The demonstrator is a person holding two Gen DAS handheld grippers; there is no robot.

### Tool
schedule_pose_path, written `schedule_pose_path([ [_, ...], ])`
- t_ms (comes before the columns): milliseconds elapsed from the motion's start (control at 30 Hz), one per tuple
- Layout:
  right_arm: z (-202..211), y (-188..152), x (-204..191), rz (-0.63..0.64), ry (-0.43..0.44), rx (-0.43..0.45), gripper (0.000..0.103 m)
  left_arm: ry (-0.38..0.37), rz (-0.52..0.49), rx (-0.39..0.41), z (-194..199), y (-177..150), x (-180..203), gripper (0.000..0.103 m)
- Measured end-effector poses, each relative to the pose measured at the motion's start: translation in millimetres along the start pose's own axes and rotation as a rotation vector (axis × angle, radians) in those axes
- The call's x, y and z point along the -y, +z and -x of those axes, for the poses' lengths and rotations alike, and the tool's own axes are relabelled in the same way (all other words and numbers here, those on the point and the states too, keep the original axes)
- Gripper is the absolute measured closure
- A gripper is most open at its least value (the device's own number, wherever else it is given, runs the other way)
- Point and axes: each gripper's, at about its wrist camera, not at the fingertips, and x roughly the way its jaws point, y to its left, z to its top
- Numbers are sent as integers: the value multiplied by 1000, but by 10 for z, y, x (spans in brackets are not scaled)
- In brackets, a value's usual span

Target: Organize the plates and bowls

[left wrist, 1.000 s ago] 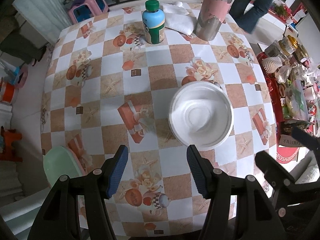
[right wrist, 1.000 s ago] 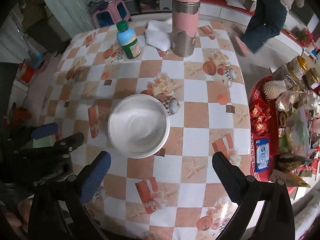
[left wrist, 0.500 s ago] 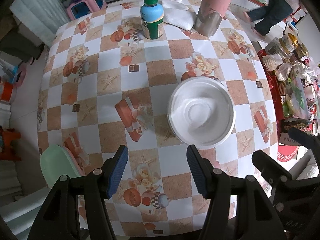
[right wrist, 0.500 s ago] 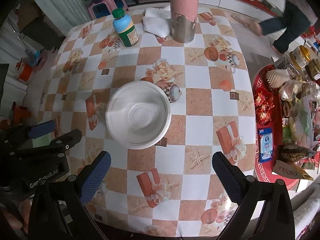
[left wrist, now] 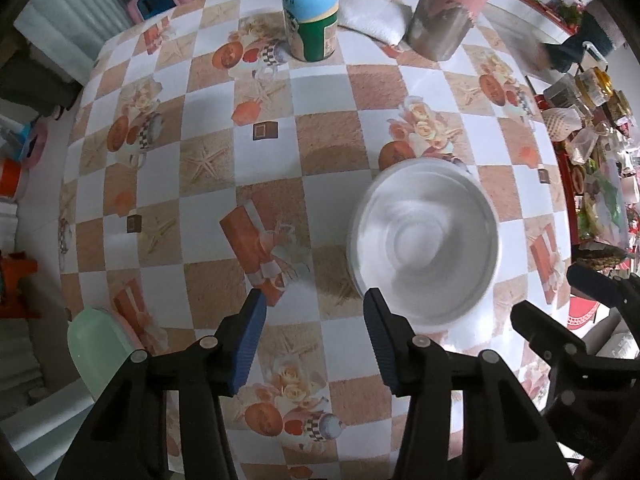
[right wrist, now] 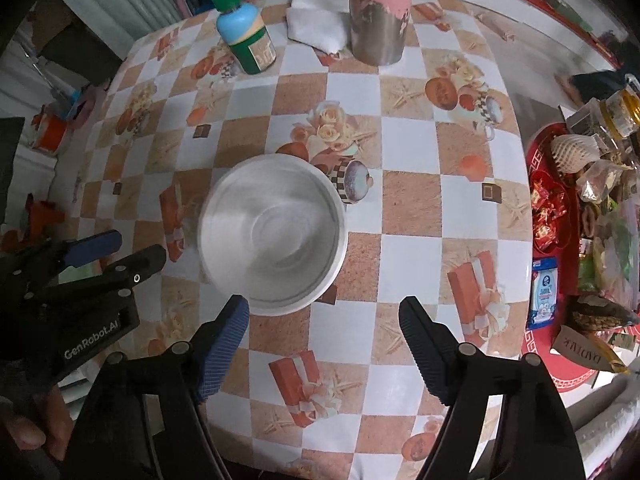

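Note:
A white bowl [left wrist: 424, 240] stands upright and empty on the checkered tablecloth [left wrist: 332, 92]; it shows slightly blurred. My left gripper [left wrist: 313, 304] points down at the table just left of the bowl, its jaws closing with only tablecloth between them. Its right fingertip lines up with the bowl's near-left rim. In the right wrist view the bowl [right wrist: 272, 236] lies ahead and left of my right gripper [right wrist: 324, 306], whose jaws are closing with nothing between them. Its left fingertip overlaps the bowl's near rim. The left gripper [right wrist: 120, 250] shows at the left edge.
At the table's far side stand a green-capped blue bottle [left wrist: 312, 12], a pink and steel flask [left wrist: 452, 8] and a folded white cloth [left wrist: 372, 12]. A red tray of snacks [right wrist: 560, 200] sits to the right, a mint-green chair [left wrist: 96, 344] at the near-left table edge.
Both grippers have sunk toward the table, so the bowl looks larger. Both pairs of jaws have narrowed. The person in the background has walked off to the right.

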Motion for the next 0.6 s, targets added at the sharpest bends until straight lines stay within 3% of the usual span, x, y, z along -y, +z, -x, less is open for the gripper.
schedule_pose_path([
  [600, -260, 235, 76, -11, 3, -38, 23, -26, -38, -14, -200, 168, 117, 54],
])
